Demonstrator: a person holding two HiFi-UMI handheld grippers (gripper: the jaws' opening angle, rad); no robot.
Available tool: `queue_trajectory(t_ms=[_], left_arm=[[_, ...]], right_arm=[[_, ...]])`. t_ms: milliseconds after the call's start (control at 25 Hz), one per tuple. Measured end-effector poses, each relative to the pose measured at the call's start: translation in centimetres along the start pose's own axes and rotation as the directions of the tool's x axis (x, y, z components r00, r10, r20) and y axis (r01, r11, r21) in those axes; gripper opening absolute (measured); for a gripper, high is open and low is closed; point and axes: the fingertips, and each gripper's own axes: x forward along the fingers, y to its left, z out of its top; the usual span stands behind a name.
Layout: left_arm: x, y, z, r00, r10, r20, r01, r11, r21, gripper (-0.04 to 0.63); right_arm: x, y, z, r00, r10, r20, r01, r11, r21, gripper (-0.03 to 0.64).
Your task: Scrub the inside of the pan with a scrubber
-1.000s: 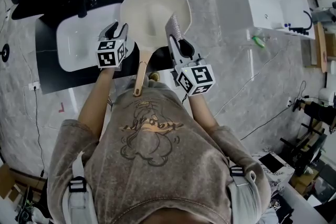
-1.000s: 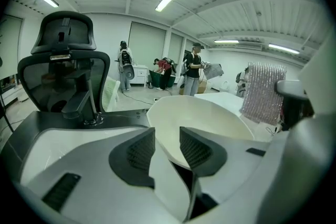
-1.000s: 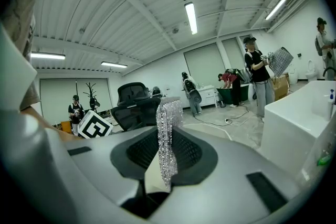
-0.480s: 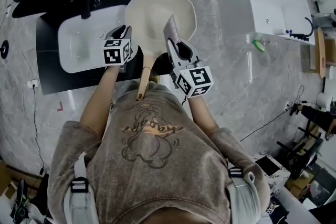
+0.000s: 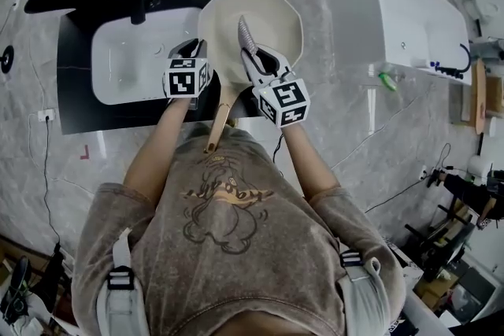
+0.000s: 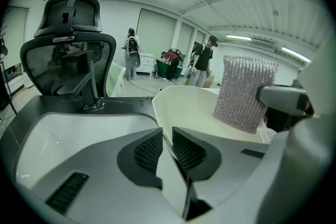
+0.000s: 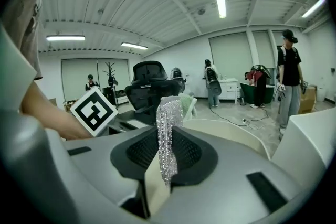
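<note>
The left hand-held gripper is closing its jaws around the near rim of the cream-coloured, wooden-handled pan. To its right, the right hand-held gripper is pinching a silvery mesh scrubber upright above the pan's inside. A white basin is lying beyond the left hand-held gripper.
</note>
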Motion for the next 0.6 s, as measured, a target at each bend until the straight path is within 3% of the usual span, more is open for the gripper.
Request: queue_trajectory(t_ms=[360,600], left_arm=[[0.2,0.0,0.0,1.0,0.001,0.019,0.0,1.0,-0.028,0.069],[0.0,-0.1,-0.2,1.0,-0.004,0.031,0.005,0.998,-0.057,0.067]], right_arm=[[6.8,0.5,-3.5,0.977,0.117,-0.18,-0.129,0.99,-0.058,0.081],[9.3,2.0,-5.9,0.924,0.212,-0.317,-0.235,0.971,-0.035,0.081]])
